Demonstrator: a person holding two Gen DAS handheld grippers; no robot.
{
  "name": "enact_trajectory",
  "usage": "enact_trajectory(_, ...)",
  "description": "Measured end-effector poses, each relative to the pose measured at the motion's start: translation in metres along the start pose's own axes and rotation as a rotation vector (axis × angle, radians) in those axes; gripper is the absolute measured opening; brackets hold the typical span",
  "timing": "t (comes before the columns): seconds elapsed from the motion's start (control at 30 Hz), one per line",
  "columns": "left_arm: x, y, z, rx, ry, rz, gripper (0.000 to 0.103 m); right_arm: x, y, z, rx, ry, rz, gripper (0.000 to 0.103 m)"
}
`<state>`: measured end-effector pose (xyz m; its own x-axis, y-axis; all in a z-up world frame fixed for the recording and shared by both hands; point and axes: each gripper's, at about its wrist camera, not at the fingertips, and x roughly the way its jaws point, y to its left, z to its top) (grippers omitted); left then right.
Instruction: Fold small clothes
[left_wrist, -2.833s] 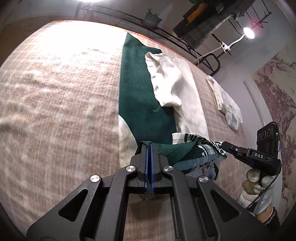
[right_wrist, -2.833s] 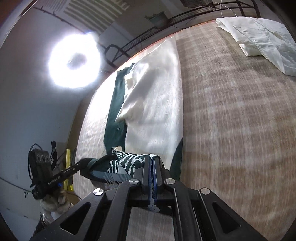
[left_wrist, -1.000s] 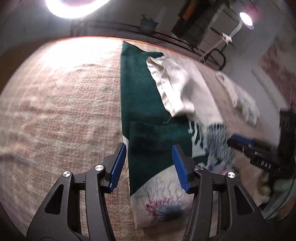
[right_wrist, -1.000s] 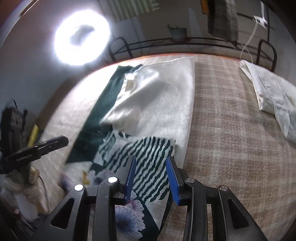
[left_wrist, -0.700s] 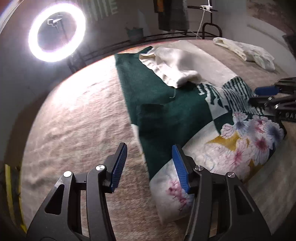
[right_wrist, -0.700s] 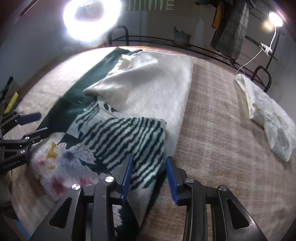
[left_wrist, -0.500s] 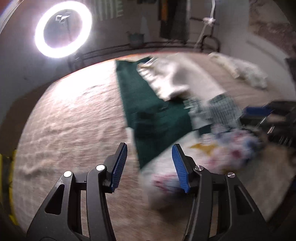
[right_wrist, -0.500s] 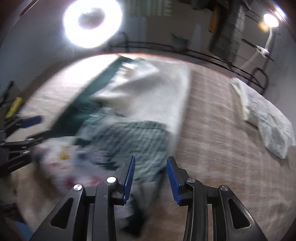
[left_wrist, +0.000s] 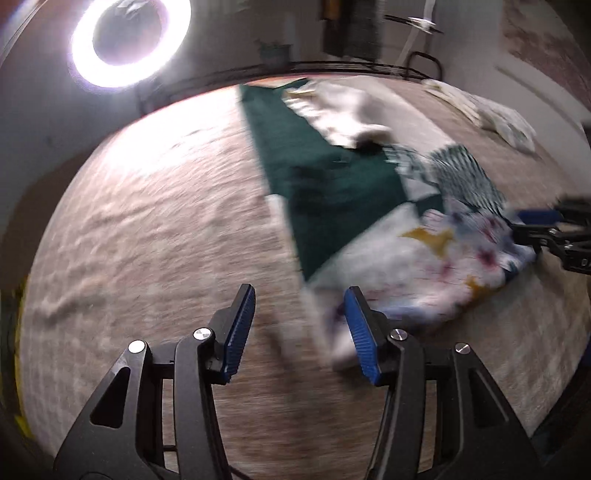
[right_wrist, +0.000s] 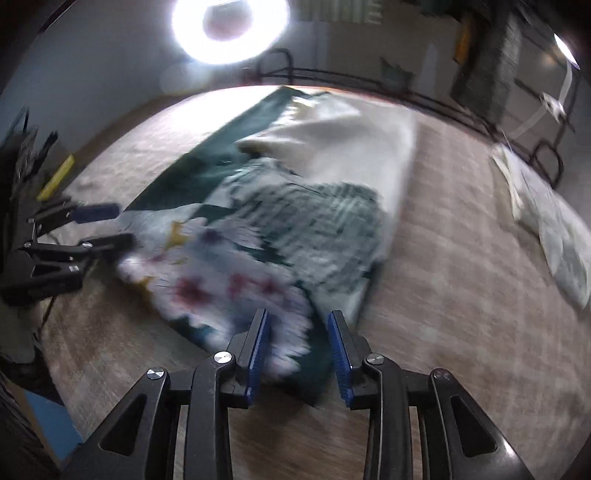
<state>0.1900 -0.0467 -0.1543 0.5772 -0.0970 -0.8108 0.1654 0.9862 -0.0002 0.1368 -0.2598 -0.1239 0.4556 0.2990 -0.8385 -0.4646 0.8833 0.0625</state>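
A small floral and striped garment (left_wrist: 436, 243) (right_wrist: 258, 251) lies spread on the tan carpeted surface, partly over a dark green cloth (left_wrist: 325, 177). My left gripper (left_wrist: 299, 328) is open, and the garment's near left corner lies between its blue pads without being pinched. My right gripper (right_wrist: 299, 347) hovers over the garment's near right corner; its jaws are closing, the corner lies between them and the pads do not press it. Each gripper shows in the other's view, the right gripper (left_wrist: 554, 236) at the right edge and the left gripper (right_wrist: 74, 229) at the left edge.
A cream cloth (right_wrist: 332, 136) lies over the green cloth (right_wrist: 207, 166) behind the garment. A white garment (right_wrist: 546, 218) lies apart at the far right. A ring light (left_wrist: 129, 40) glares above the far edge, with a metal rack (right_wrist: 369, 85) beside it.
Both grippers let go of the garment, which now lies spread flat. Both hands have since swung toward its near corners, and the right jaws have narrowed a little.
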Motion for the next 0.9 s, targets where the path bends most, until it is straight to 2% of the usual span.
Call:
enact_trajectory(0.13,-0.003,0.028,0.016,-0.082,-0.011,0.010,0.053,-0.011,-0.033,0.003,0.105,0.010,0.035,0.032)
enact_trajectory(0.2,-0.005,0.040,0.030,-0.128,-0.027,-0.012,0.053,-0.018,-0.046,0.010,0.136,-0.008,0.073,0.032)
enact_trajectory(0.3,-0.006,0.051,0.052,-0.184,-0.057,-0.057,0.053,-0.027,-0.058,0.027,0.157,-0.062,0.084,0.037)
enact_trajectory(0.4,0.002,0.055,0.075,-0.178,-0.068,-0.061,0.053,-0.029,-0.071,0.043,0.197,-0.115,0.105,0.044)
enact_trajectory(0.47,0.010,0.057,0.089,-0.172,-0.065,-0.063,0.053,-0.024,-0.078,0.054,0.217,-0.128,0.110,0.044)
enact_trajectory(0.6,0.036,0.067,0.119,-0.206,-0.036,-0.089,0.053,-0.005,-0.098,0.078,0.242,-0.112,0.101,0.044)
enact_trajectory(0.63,0.043,0.071,0.127,-0.224,-0.029,-0.100,0.053,-0.002,-0.102,0.081,0.290,-0.090,0.082,0.044)
enact_trajectory(0.7,0.063,0.081,0.149,-0.270,-0.011,-0.147,0.053,0.007,-0.113,0.092,0.312,-0.081,0.094,0.046)
enact_trajectory(0.77,0.077,0.088,0.164,-0.311,0.002,-0.160,0.053,0.016,-0.125,0.104,0.341,-0.089,0.104,0.052)
enact_trajectory(0.9,0.113,0.104,0.199,-0.385,0.002,-0.172,0.053,0.038,-0.146,0.134,0.387,-0.105,0.145,0.053)
